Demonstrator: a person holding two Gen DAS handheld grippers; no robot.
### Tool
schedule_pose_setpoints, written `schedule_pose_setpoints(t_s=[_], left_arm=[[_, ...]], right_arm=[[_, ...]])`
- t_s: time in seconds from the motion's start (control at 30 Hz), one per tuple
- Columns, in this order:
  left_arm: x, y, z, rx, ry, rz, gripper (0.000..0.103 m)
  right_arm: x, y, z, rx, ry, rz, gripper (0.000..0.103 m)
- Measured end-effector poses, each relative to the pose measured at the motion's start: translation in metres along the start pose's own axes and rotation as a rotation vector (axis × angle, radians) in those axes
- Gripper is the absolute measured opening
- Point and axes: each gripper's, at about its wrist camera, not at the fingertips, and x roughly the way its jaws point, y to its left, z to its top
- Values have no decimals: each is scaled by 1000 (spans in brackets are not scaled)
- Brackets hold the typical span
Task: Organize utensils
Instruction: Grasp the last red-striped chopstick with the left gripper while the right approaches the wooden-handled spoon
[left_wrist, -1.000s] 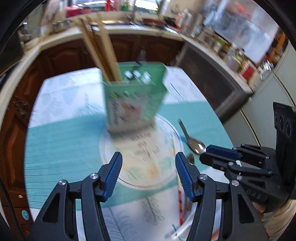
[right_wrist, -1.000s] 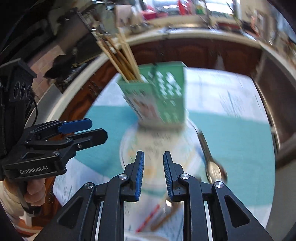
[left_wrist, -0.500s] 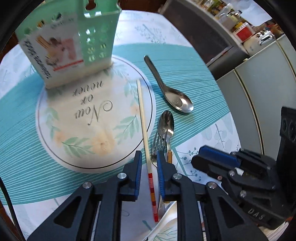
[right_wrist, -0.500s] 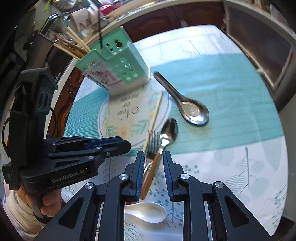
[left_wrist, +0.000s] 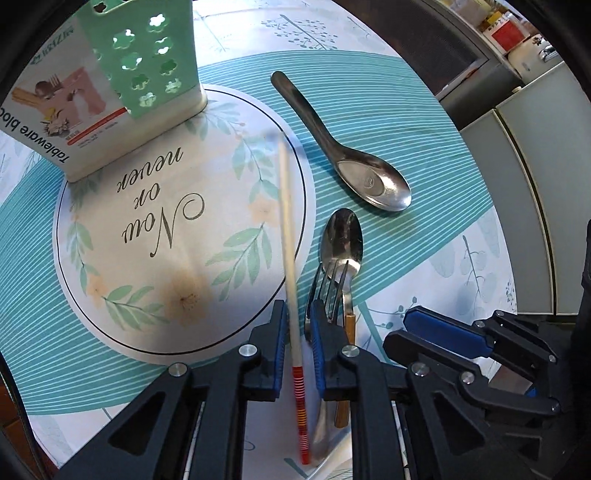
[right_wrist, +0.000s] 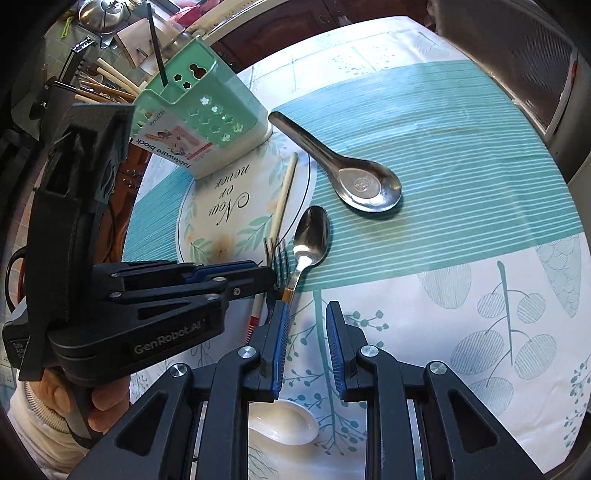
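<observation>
A cream chopstick (left_wrist: 287, 236) with a red-striped end lies on the tablecloth. My left gripper (left_wrist: 297, 325) straddles it low over the cloth, its jaws narrowly apart and not clamped. A fork (left_wrist: 325, 280) and a small steel spoon (left_wrist: 341, 236) lie just right of it. A large steel soup spoon (left_wrist: 354, 162) lies farther right. The green utensil holder (left_wrist: 122, 74) stands at the top left. My right gripper (right_wrist: 306, 325) hovers empty, jaws narrowly apart, near the small spoon's handle (right_wrist: 295, 280). The chopstick (right_wrist: 282, 199) and the holder (right_wrist: 199, 118) also show there.
A white ceramic spoon (right_wrist: 284, 424) lies under my right gripper. Several chopsticks (right_wrist: 107, 85) stand in the holder. The round table edge and a grey cabinet (left_wrist: 535, 155) are to the right. The left gripper's body (right_wrist: 147, 295) sits close on the right gripper's left.
Both grippers have tilted down from the holder and dropped toward the cutlery. My left jaws narrowed from wide open and now straddle the chopstick. My right gripper moved closer to the small spoon.
</observation>
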Motion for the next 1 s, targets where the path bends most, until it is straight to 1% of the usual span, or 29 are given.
schedule_pose_setpoints(t_s=[0.23, 0.4, 0.63, 0.73, 0.83, 1.0], left_arm=[[0, 3, 1, 1, 14, 31, 10], [-1, 11, 2, -17, 24, 50, 10], [4, 17, 3, -32, 43, 3, 10], [2, 20, -1, -12, 40, 26, 10], [2, 17, 1, 0, 35, 68, 10], [3, 12, 5, 23, 44, 157, 10]], right_arm=[[7, 4, 2, -10, 14, -7, 22], [13, 9, 4, -17, 19, -7, 22], [13, 11, 4, -22, 18, -1, 22], [13, 9, 5, -19, 19, -3, 22], [13, 10, 6, -24, 20, -9, 22], [14, 14, 5, -33, 23, -19, 22]])
